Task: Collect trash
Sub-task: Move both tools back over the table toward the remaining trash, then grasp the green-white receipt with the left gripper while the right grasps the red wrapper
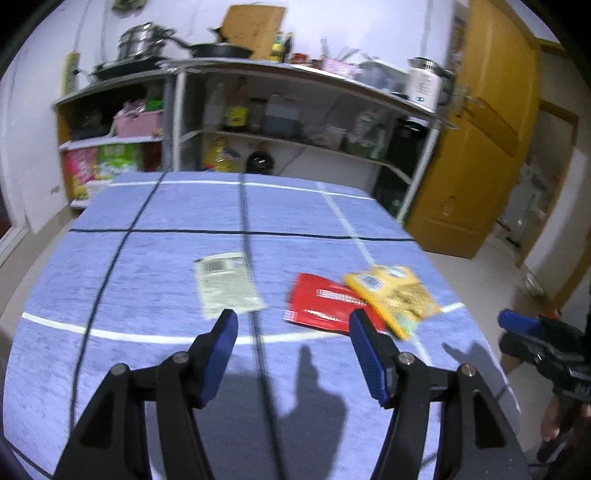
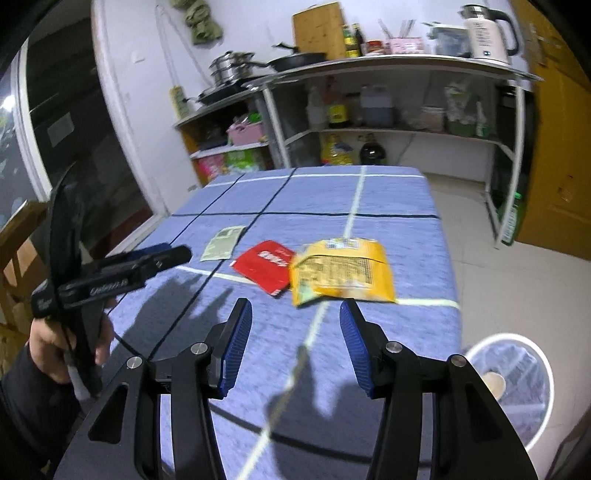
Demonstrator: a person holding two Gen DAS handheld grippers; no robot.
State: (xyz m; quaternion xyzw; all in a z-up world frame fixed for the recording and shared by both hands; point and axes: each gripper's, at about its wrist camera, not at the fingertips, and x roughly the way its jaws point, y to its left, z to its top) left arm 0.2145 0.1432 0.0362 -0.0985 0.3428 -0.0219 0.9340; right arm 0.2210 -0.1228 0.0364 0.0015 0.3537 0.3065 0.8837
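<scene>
Wrappers: yellow packet (image 2: 341, 267) overlaps red packet (image 2: 265, 266), pale label wrapper (image 2: 222, 242) just beside, mid-table (image 2: 417, 229) | your left gripper (image 1: 293, 319) gapes, empty | your right gripper (image 2: 295, 308) gapes, empty, near yellow packet.

Tablecloth (image 2: 406, 229) matt woven cloth; yellow wrapper (image 2: 343, 271) glossy plastic; red wrapper (image 2: 264, 267) glossy.

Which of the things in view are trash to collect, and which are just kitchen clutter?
For the job:
- pale green wrapper
- red packet
- yellow packet, overlapping the red one
- white bin on the floor beside the table, probably where they go

Lying about:
- kettle
- frying pan
- steel pots
- cutting board
</scene>
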